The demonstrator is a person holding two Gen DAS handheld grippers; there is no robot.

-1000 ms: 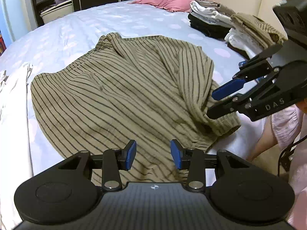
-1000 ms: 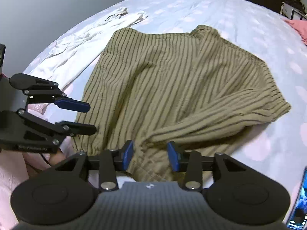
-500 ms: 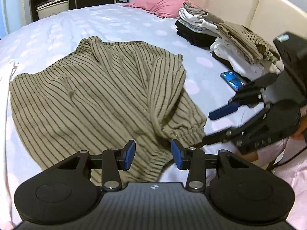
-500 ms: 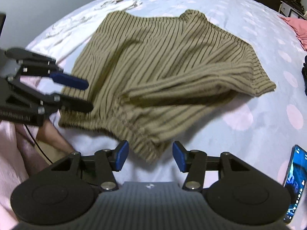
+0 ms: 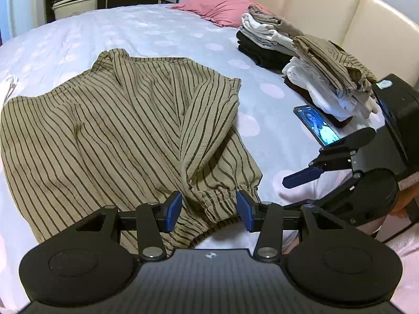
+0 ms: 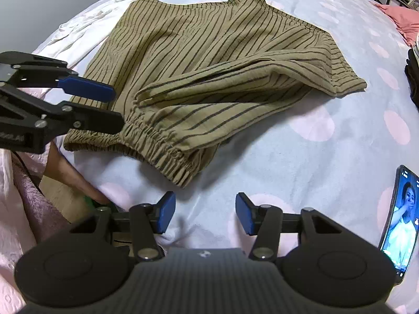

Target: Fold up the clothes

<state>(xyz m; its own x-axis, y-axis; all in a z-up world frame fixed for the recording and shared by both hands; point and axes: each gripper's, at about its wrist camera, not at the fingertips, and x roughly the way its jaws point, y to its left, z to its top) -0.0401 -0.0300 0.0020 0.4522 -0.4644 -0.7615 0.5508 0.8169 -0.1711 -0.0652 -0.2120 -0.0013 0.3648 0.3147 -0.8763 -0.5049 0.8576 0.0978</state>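
An olive striped garment (image 5: 110,120) lies spread on the bed, one sleeve (image 5: 209,120) folded across its body. Its gathered elastic cuff (image 5: 222,193) sits just beyond my left gripper (image 5: 209,210), which is open with the cuff in line with the gap. From the right wrist view the same garment (image 6: 209,41) and cuff (image 6: 162,146) show, and the left gripper (image 6: 114,107) hangs open at the hem's left end. My right gripper (image 6: 205,213) is open over bare sheet, short of the cuff, holding nothing. It also shows at the right of the left wrist view, right gripper (image 5: 293,191).
A phone (image 5: 316,125) with a lit screen lies on the sheet right of the garment. Two stacks of folded clothes (image 5: 327,78) and a pink pillow (image 5: 220,7) sit by the headboard. A white garment (image 6: 104,13) lies at the far left. A person's limb (image 6: 70,175) is at the bed edge.
The right gripper has drawn back from the cuff toward the bed edge, leaving the sleeve lying across the garment. The left gripper has swung right to the cuff. Both stayed open.
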